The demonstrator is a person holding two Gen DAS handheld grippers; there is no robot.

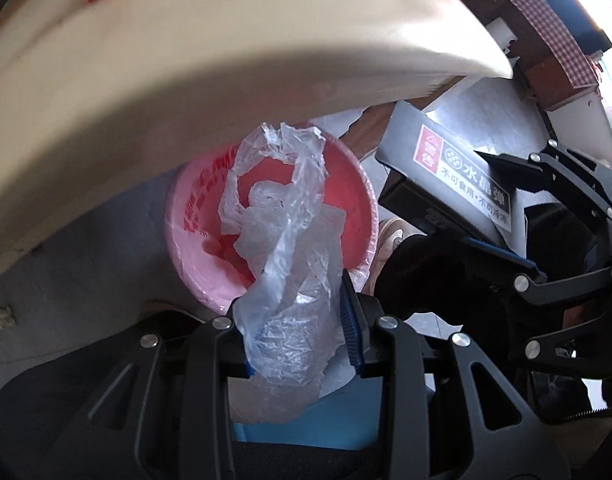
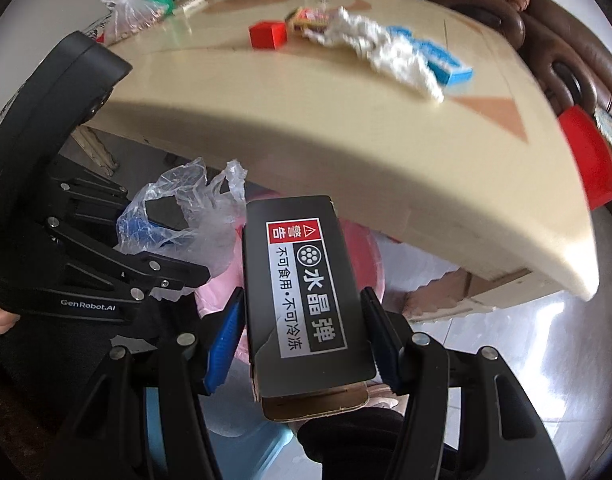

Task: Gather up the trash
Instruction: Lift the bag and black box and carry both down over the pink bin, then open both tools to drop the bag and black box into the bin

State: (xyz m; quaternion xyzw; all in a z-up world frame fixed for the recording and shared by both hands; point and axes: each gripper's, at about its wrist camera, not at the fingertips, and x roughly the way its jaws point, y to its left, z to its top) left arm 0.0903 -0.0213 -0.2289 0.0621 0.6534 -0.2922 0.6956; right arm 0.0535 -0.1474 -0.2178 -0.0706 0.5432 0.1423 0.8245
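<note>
Trash held in both my grippers above the pink bin [image 1: 274, 216], which stands on the floor beside the table [image 2: 346, 120]. My left gripper [image 1: 294, 332] is clamped on a crumpled clear plastic bag [image 1: 282, 264]; the bag's loose upper end hangs over the bin's mouth. My right gripper [image 2: 302, 336] squeezes the black box [image 2: 306, 292] by its long sides, and the box sits over the bin's near rim, partly hiding it.

Risks, as I judge them:
- The bag is light and wrinkled. Once let go it may cling to a blue pad or drift past the bin's rim to the floor.
- The box is long and its open flap end faces me. Released while only over the rim, it could tip outward and fall beside the bin.
- Both grippers crowd the same opening, so the box may knock the bag or my other gripper.
- The table edge overhangs the bin; lifting away carelessly could strike it.

More scraps [image 2: 390, 56] lie on the table.
</note>
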